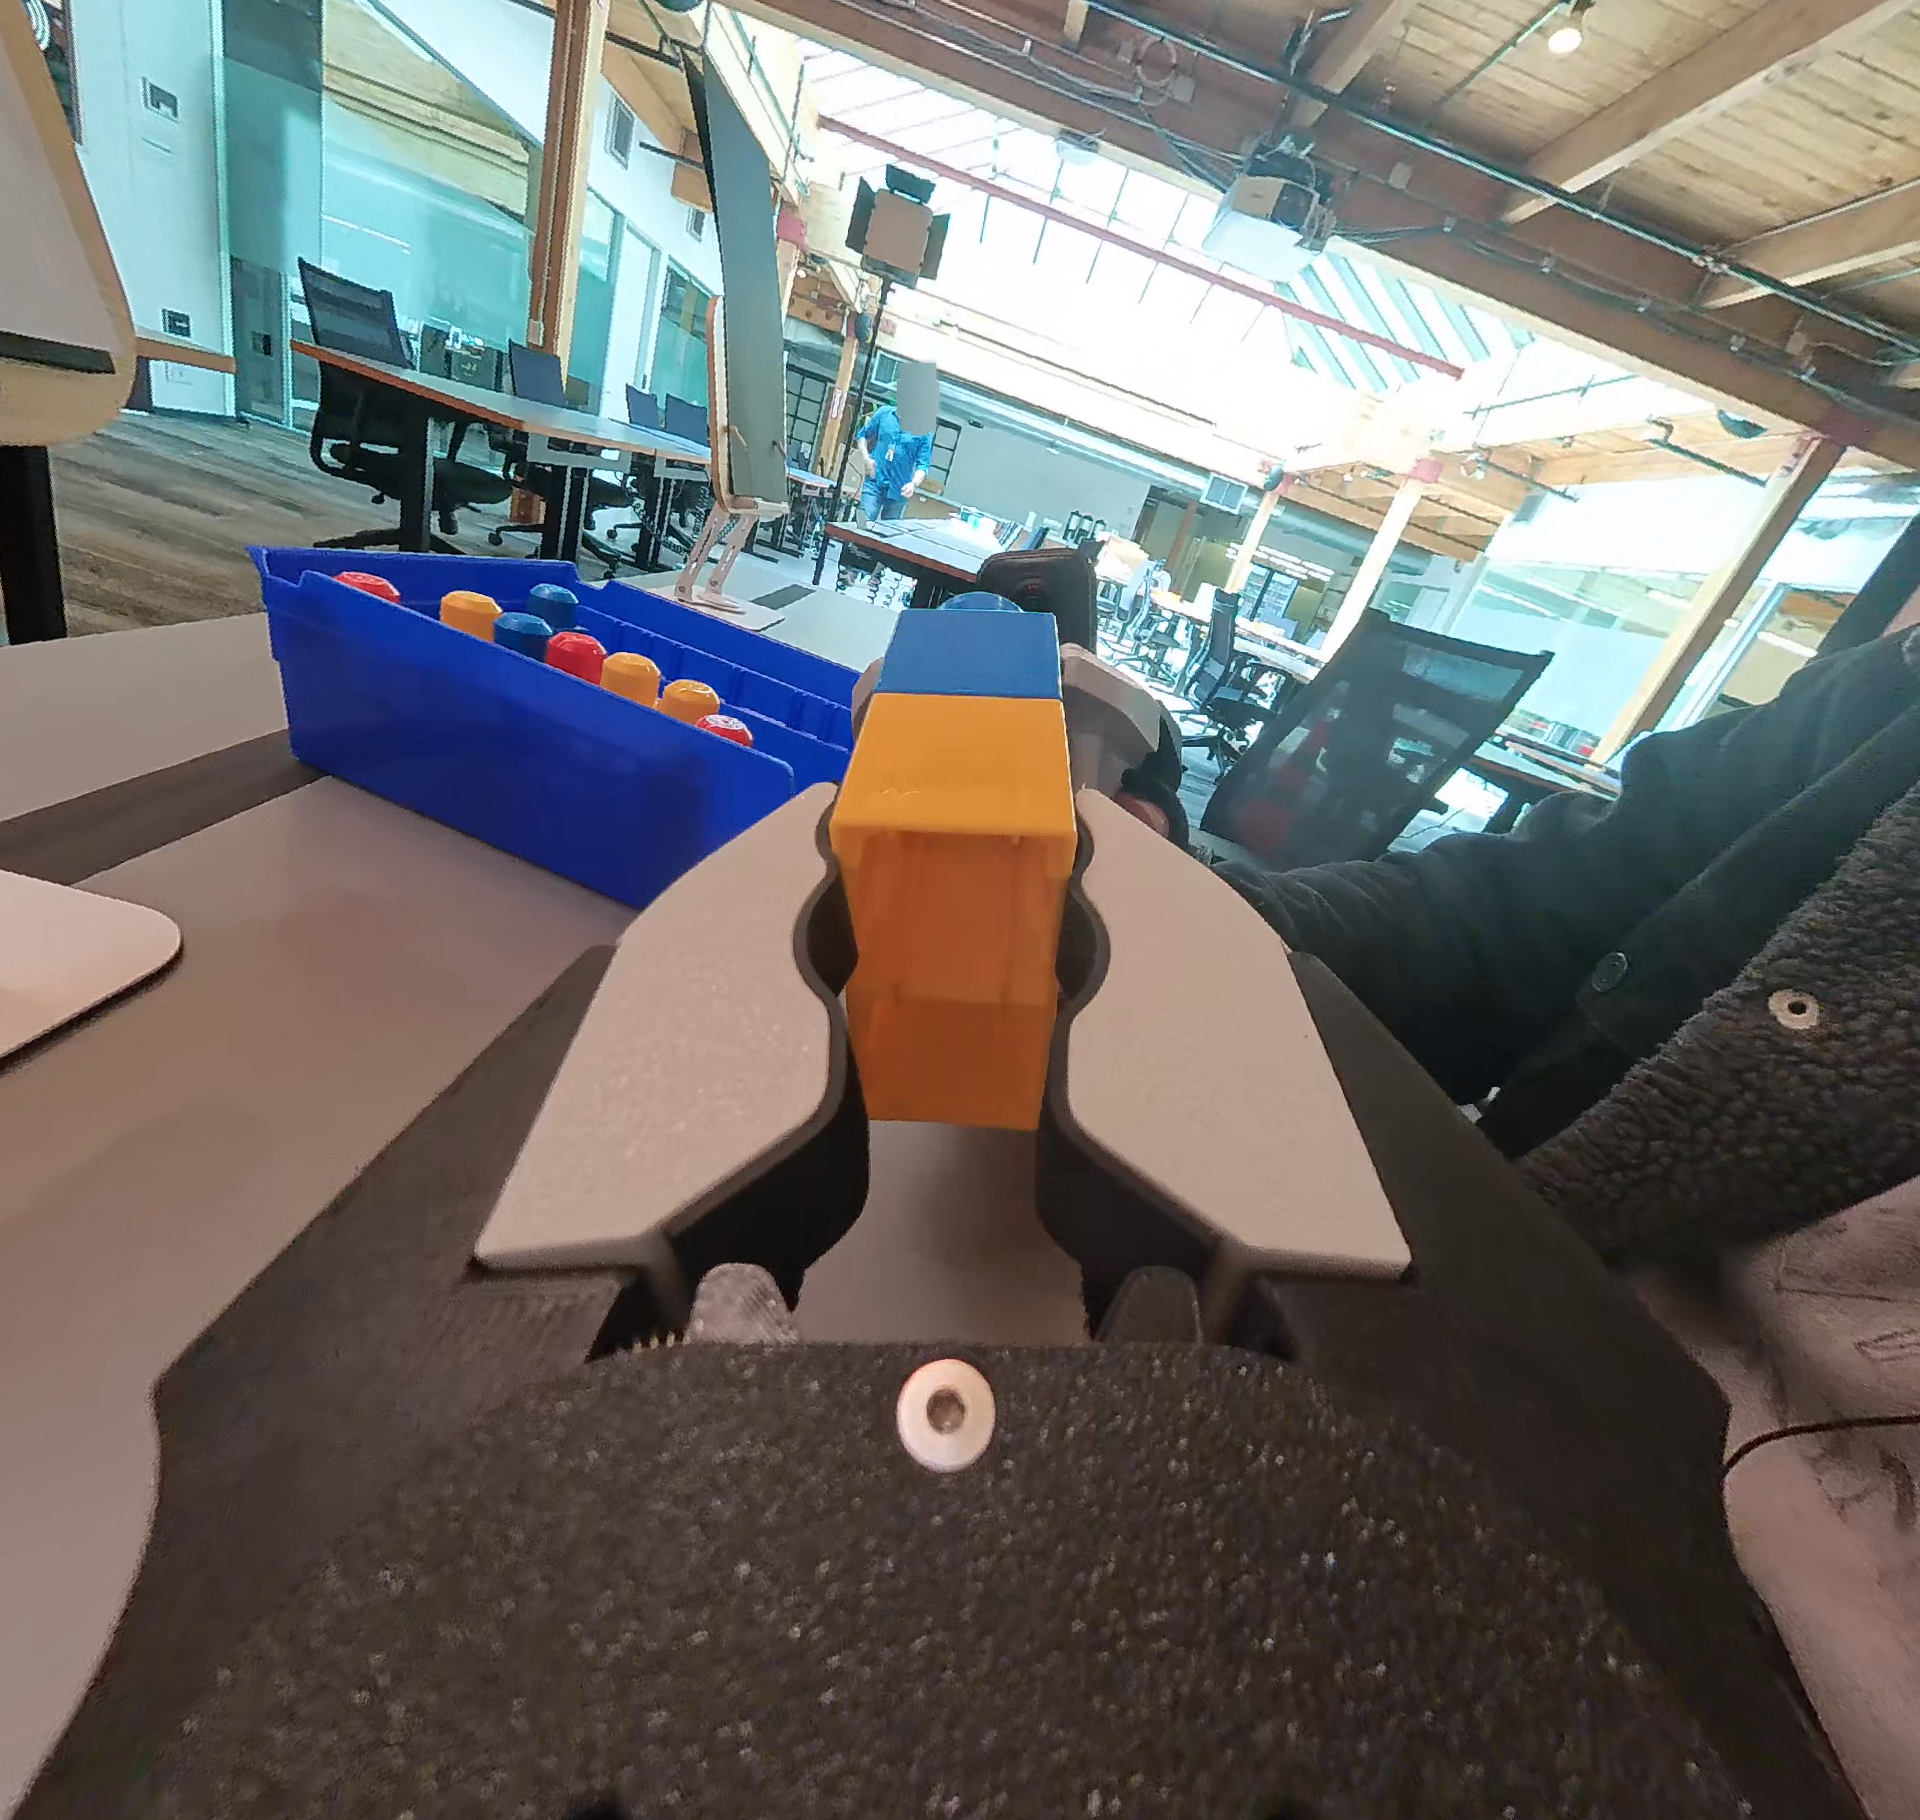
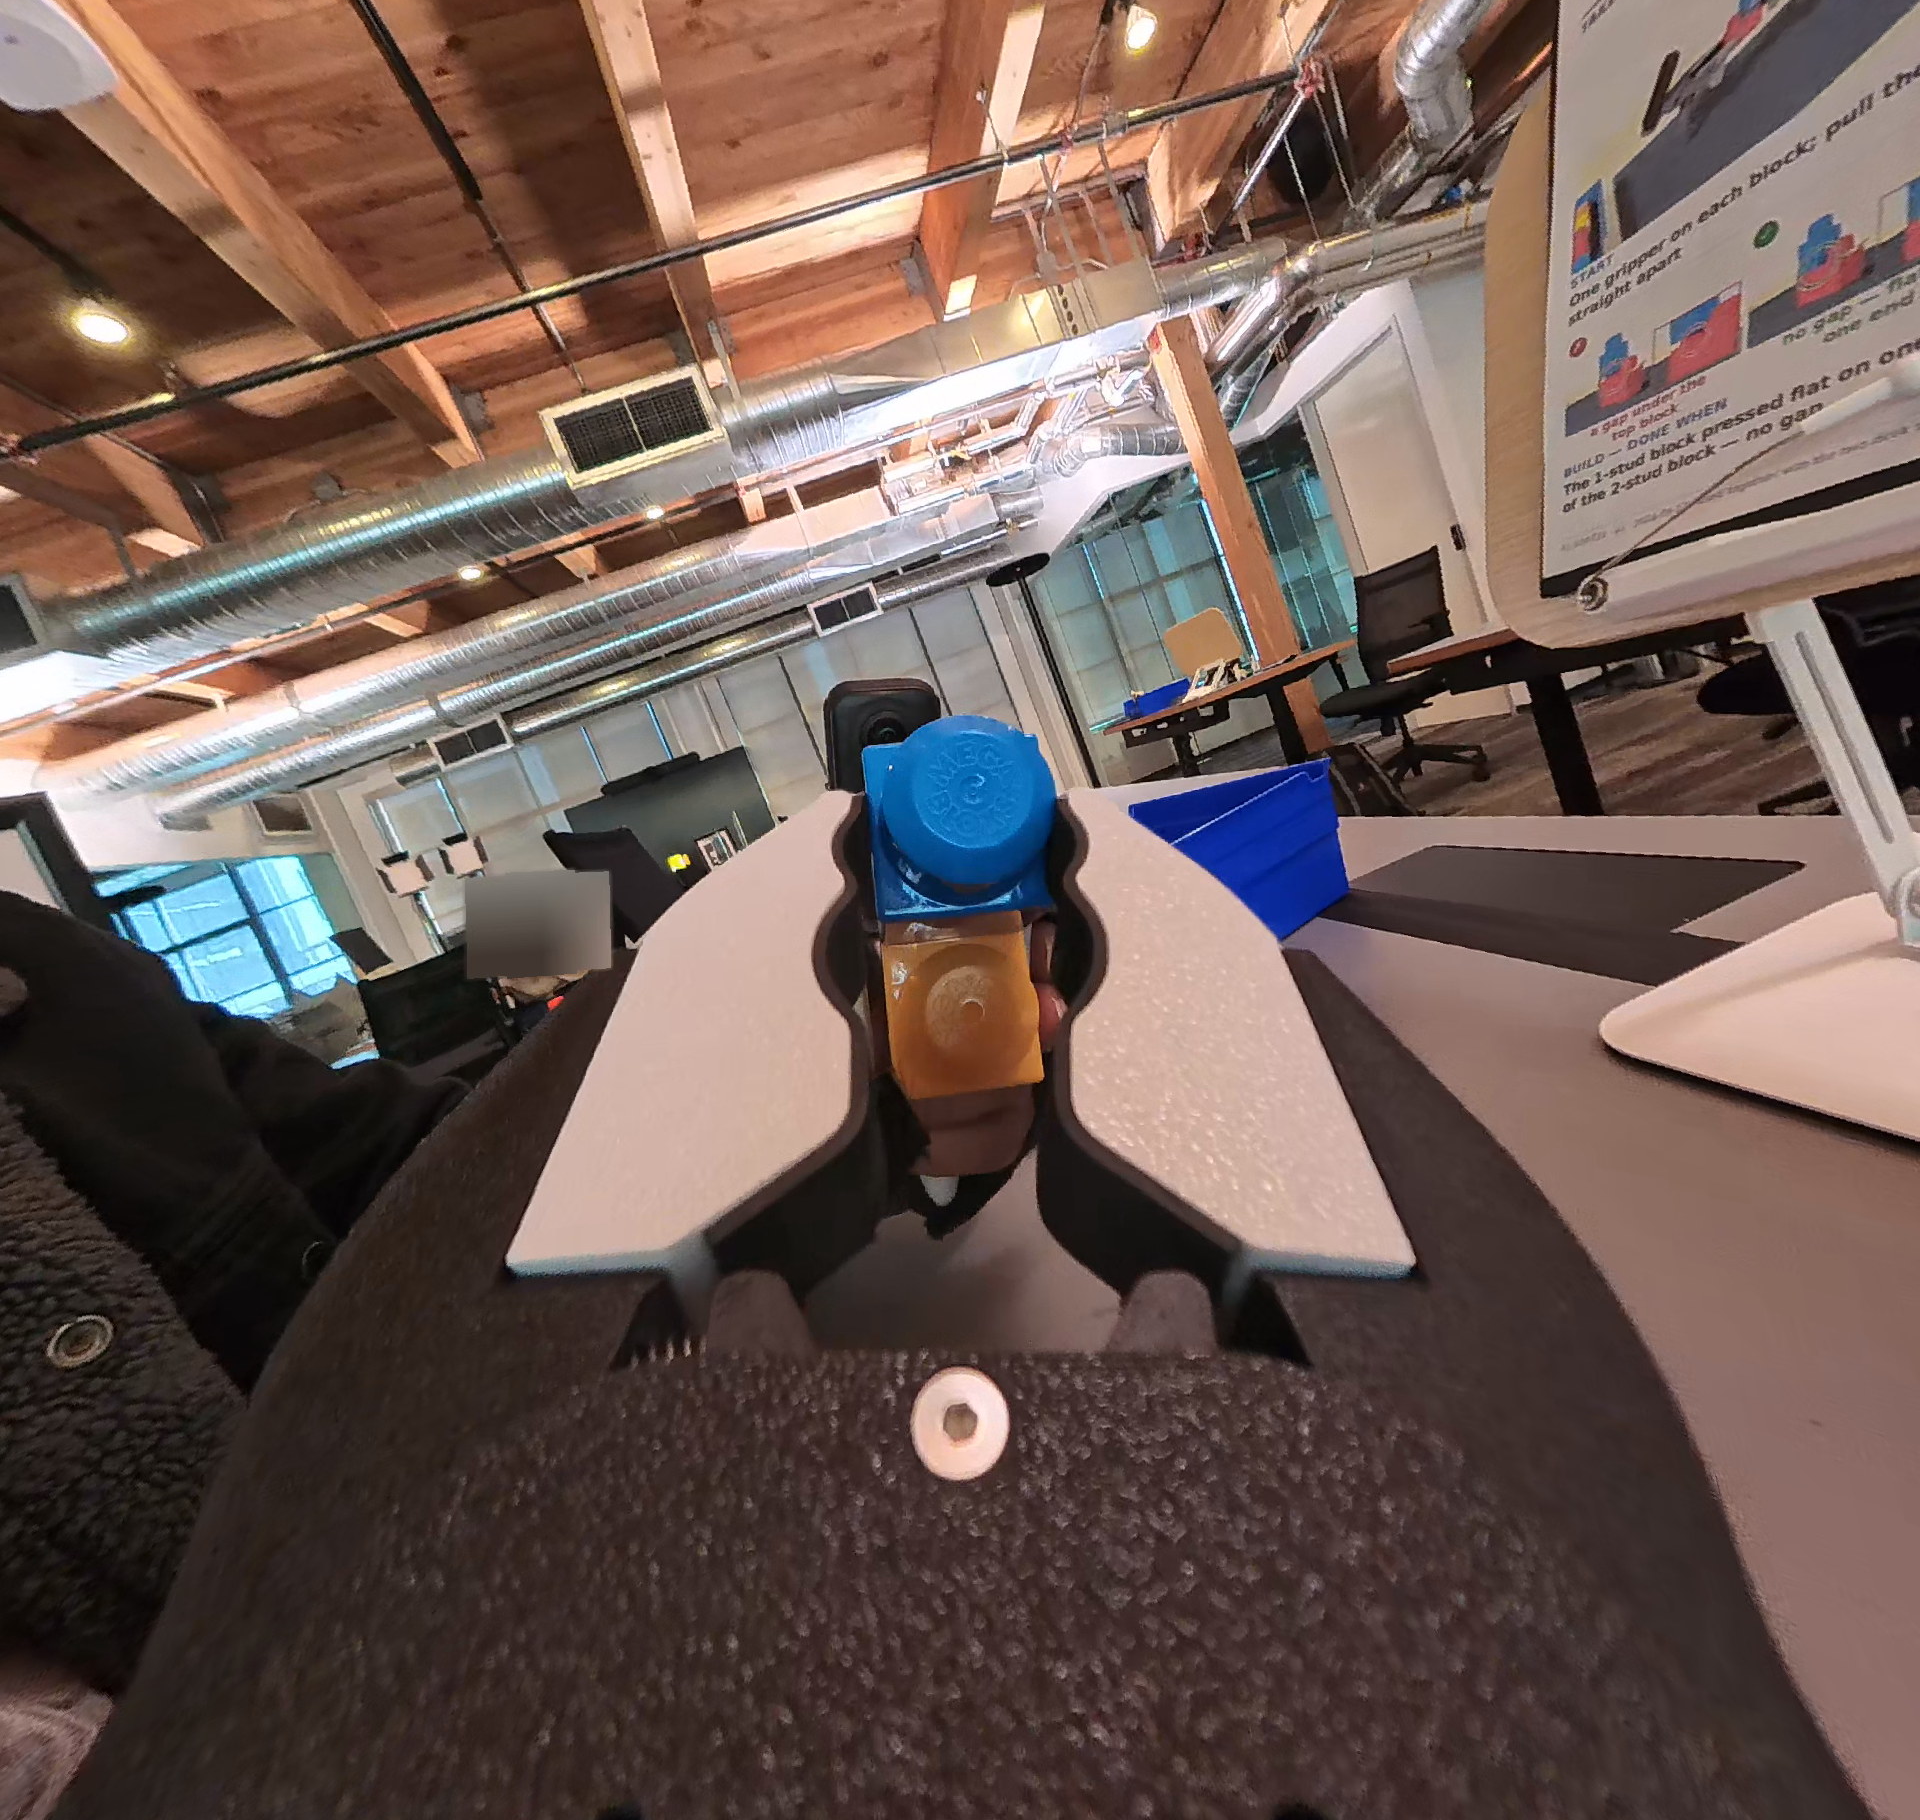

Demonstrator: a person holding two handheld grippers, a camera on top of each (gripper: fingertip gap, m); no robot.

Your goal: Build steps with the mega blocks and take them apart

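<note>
My left gripper (image 1: 954,814) is shut on an orange two-stud block (image 1: 951,939) and holds it above the table. A blue one-stud block (image 1: 971,653) sits against the orange block's far end with no gap showing. My right gripper (image 2: 961,814) is shut on that blue block (image 2: 966,835), whose stud faces the camera. Below it the orange block (image 2: 961,1017) shows one bare stud. The two grippers face each other. One of the right gripper's fingers (image 1: 1117,721) shows behind the blocks in the left wrist view.
A blue bin (image 1: 499,731) with several red, orange and blue blocks (image 1: 577,653) stands on the grey table (image 1: 312,1043) at the left; it also shows in the right wrist view (image 2: 1247,835). A white sign stand (image 2: 1787,1022) carries an instruction sheet (image 2: 1714,212). A person's dark sleeve (image 1: 1558,887) lies at the right. Less than 4 cm separates the two grippers' tips.
</note>
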